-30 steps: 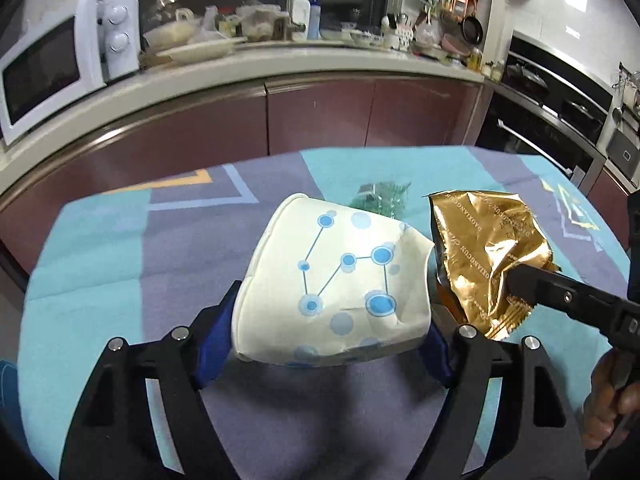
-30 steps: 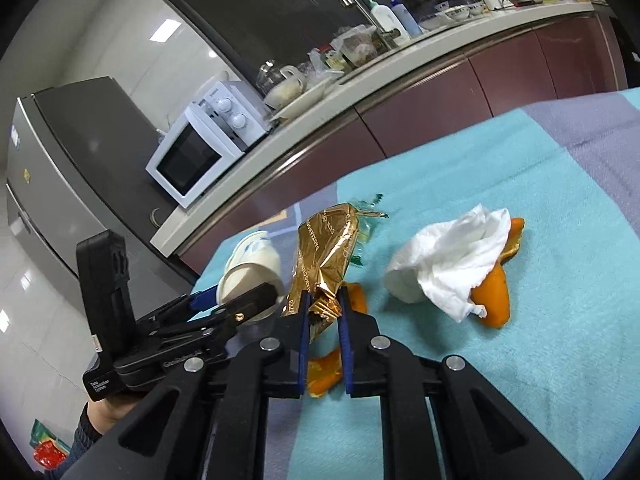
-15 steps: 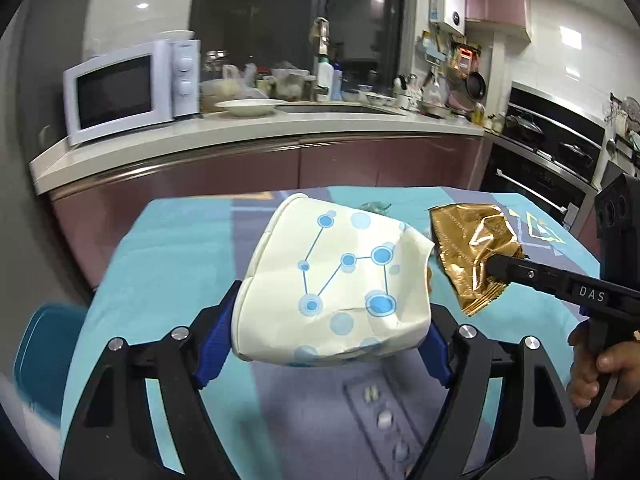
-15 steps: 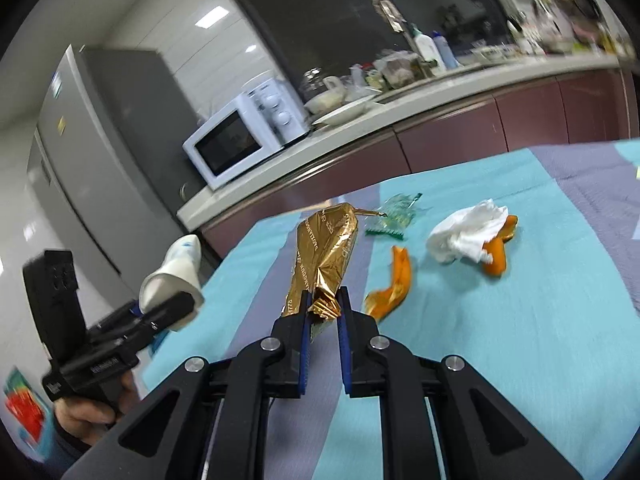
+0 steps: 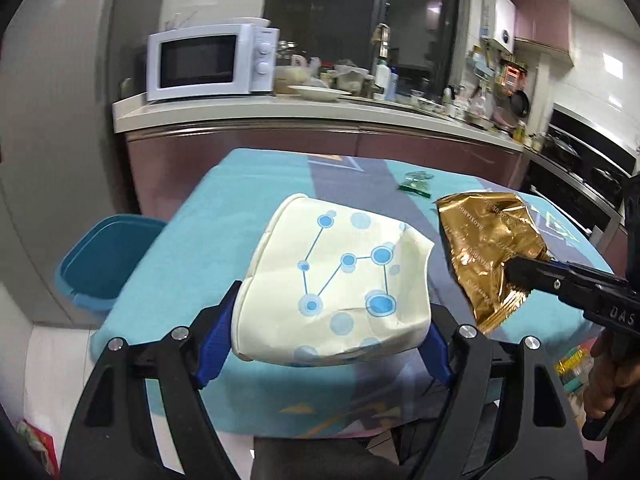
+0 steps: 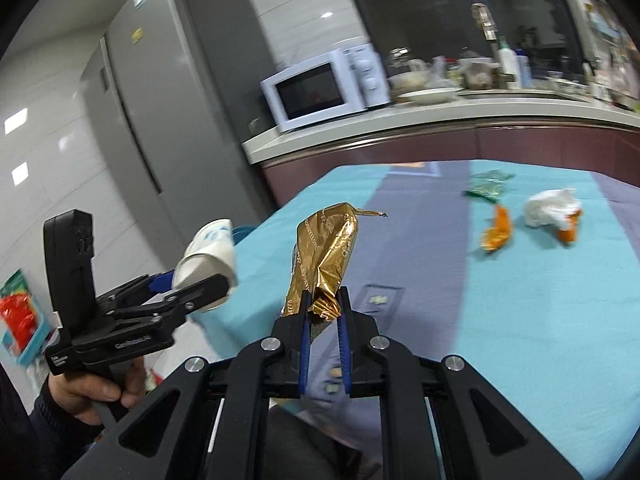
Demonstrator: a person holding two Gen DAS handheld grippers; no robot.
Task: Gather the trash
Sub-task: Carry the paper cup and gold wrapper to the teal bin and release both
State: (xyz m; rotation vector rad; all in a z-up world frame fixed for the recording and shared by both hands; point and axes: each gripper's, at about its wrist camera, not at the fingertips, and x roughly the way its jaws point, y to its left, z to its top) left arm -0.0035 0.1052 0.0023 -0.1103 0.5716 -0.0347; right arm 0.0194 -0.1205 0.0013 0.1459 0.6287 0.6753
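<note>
My left gripper (image 5: 334, 316) is shut on a crushed white paper cup (image 5: 340, 288) with blue dots, held in the air above the near left corner of the table. The cup also shows in the right wrist view (image 6: 208, 254). My right gripper (image 6: 323, 308) is shut on a crumpled gold foil wrapper (image 6: 326, 256), which also shows in the left wrist view (image 5: 486, 256), just right of the cup. A blue bin (image 5: 102, 256) stands on the floor left of the table.
On the teal and purple tablecloth (image 6: 520, 320) lie orange peel pieces (image 6: 496, 232), a white tissue (image 6: 550, 208) and a green wrapper (image 6: 486, 186). A kitchen counter with a microwave (image 5: 210, 62) runs behind. A fridge (image 6: 168, 120) stands at the left.
Both grippers have pulled back from the table and swung left, each still holding its item. The blue bin has come into the left wrist view.
</note>
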